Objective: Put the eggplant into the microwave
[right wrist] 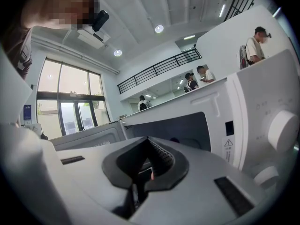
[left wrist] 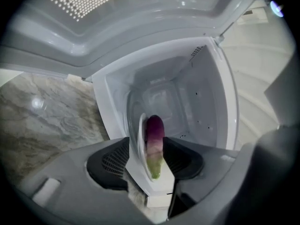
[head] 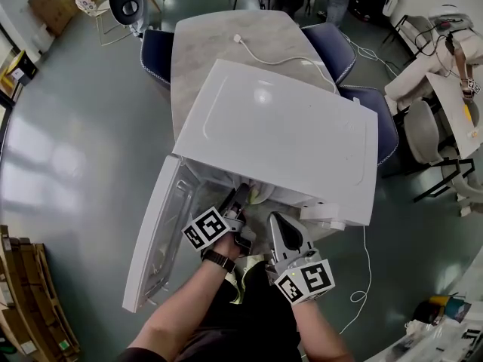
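The white microwave (head: 287, 127) stands on the table with its door (head: 155, 240) swung open to the left. A purple eggplant (left wrist: 154, 144) with a green end lies on the glass turntable (left wrist: 140, 139) just inside the cavity (left wrist: 183, 97). My left gripper (left wrist: 149, 157) is at the cavity mouth (head: 240, 200), open. The eggplant is between its dark pads (left wrist: 187, 159), which do not press on it. A pale green bit (head: 257, 194) shows at the opening. My right gripper (head: 278, 221) hangs just below the microwave front, shut and empty (right wrist: 146, 168).
The microwave sits on a marble table (head: 226, 44) with dark blue chairs (head: 155, 51) around it and a white cable (head: 279, 55) across the top. The control knob (right wrist: 281, 130) is at the right of the microwave front. Several people stand in the background (right wrist: 255, 43).
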`<state>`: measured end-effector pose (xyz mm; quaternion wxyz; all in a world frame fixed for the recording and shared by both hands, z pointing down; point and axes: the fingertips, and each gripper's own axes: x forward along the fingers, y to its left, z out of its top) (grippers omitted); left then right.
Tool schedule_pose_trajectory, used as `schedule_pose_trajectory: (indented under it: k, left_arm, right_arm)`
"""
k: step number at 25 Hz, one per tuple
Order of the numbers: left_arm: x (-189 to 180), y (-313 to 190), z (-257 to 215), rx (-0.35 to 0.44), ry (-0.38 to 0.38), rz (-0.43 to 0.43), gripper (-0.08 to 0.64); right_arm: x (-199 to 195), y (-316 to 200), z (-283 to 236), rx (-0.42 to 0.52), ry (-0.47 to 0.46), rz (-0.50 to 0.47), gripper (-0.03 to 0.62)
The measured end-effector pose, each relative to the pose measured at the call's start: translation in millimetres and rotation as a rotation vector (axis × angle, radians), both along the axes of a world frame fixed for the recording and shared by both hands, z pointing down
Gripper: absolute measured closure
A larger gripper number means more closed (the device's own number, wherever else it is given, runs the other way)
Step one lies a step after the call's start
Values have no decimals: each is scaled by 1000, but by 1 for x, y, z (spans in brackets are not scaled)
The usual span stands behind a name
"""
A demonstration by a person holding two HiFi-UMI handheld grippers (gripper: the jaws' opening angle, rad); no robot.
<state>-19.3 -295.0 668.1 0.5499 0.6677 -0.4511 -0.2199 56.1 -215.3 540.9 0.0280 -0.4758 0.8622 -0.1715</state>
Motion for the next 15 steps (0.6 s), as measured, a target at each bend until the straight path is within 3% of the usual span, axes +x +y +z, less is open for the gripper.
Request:
schedule_pose_trajectory:
  k: [7, 15]
  left_arm:
    - [-16, 22, -14, 79, -95, -16, 351]
    - [6, 74, -35, 146, -391, 106, 358]
  right_arm:
    - [2, 4, 2, -17, -2, 0, 591]
    - [7, 8, -7, -36, -1, 18, 591]
